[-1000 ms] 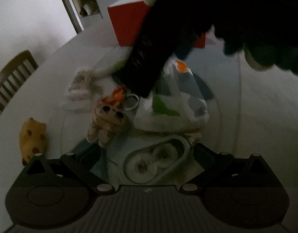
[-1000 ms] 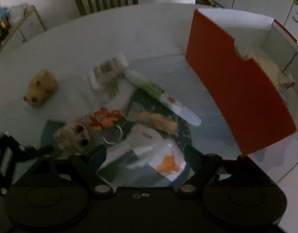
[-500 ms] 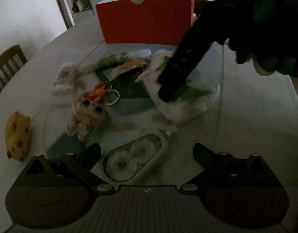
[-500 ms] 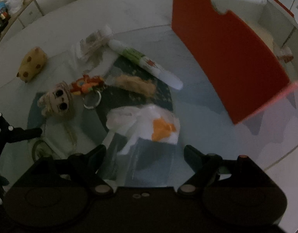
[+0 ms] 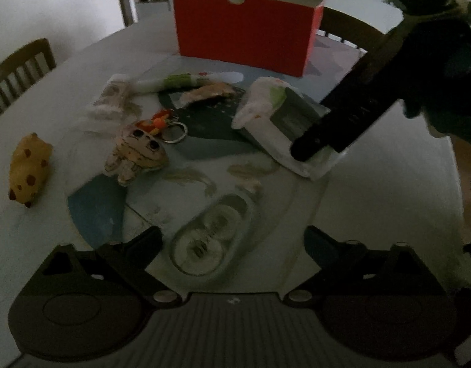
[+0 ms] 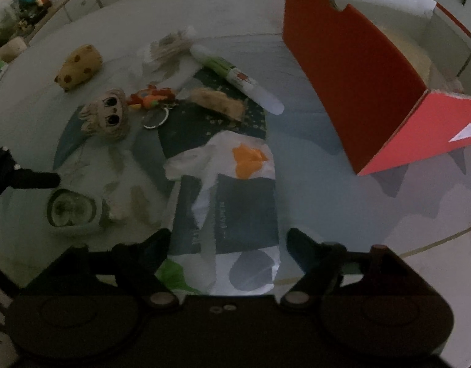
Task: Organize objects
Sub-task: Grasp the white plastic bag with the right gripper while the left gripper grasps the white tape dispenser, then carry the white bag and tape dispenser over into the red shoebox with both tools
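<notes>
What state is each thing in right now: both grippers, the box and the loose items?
Left gripper: open, straddling the tape dispenser.
Right gripper: open, around the plastic packet.
Red box: open-topped, upright.
Green tube: lying flat.
Doll keychain: lying on the table.
Yellow spotted toy: lying apart from the rest.

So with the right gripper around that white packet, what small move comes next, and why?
Probably close the right gripper on the white packet. Its open fingers straddle the packet's near end, nothing is held, and the open red box stands close by. The left gripper hangs open over the correction tape.
</notes>
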### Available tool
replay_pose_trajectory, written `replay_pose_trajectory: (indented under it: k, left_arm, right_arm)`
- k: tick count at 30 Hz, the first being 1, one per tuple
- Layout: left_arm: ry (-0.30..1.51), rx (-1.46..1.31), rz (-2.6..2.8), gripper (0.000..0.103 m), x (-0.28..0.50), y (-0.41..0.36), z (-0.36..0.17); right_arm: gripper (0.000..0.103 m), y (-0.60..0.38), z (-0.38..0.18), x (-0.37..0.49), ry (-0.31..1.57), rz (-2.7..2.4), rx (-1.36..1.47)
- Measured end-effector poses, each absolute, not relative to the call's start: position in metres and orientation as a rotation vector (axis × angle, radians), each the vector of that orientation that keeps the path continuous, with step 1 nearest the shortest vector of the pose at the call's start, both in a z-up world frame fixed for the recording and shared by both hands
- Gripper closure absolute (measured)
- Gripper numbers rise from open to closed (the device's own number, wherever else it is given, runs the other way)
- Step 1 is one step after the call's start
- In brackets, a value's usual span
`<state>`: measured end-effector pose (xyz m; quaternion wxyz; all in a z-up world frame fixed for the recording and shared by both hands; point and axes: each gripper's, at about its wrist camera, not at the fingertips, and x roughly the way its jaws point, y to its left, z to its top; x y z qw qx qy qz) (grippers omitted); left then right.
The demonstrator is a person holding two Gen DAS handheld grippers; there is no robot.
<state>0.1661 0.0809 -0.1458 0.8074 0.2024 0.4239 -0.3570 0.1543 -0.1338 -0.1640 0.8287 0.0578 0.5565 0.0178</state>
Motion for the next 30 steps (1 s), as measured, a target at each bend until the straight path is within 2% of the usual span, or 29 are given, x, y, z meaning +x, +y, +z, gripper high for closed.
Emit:
replay_pose_trajectory:
  k: [2,5,11,17,22,23,30]
  left_arm:
    - [0.895,0.446,-0.742,0.021,0.166,0.078,-0.145]
    - [0.897,0.461,-0.736,0.027,0.168,0.078,-0.143]
    - [0.885,0.483,-0.804,0.027,0.173,0.086,-0.133]
    - [0.893,0.611,-0.840,0.025,0.174,0.077,-0.147]
    - [0.930,0.542,-0.830,0.026,0.183,0.080,-0.148]
    - [0.942,0.522,-0.828,0.028,0.184,0.081,-0.149]
    - [0.998,0.409,-0.710,0.029,0.178,0.086,-0.146]
  right_arm:
    - [0.031,-0.134,-0.163,0.154,1.175,0.044,0.127]
    - [0.036,-0.136,-0.162,0.152,1.170,0.054,0.134]
    - [0.037,-0.137,-0.162,0.147,1.172,0.064,0.137]
    - [0.037,-0.136,-0.161,0.142,1.177,0.078,0.133]
    - [0.037,-0.137,-0.160,0.135,1.181,0.082,0.130]
    - [0.038,-0.137,-0.160,0.133,1.181,0.081,0.128]
    - [0.056,-0.143,-0.155,0.123,1.166,0.097,0.132]
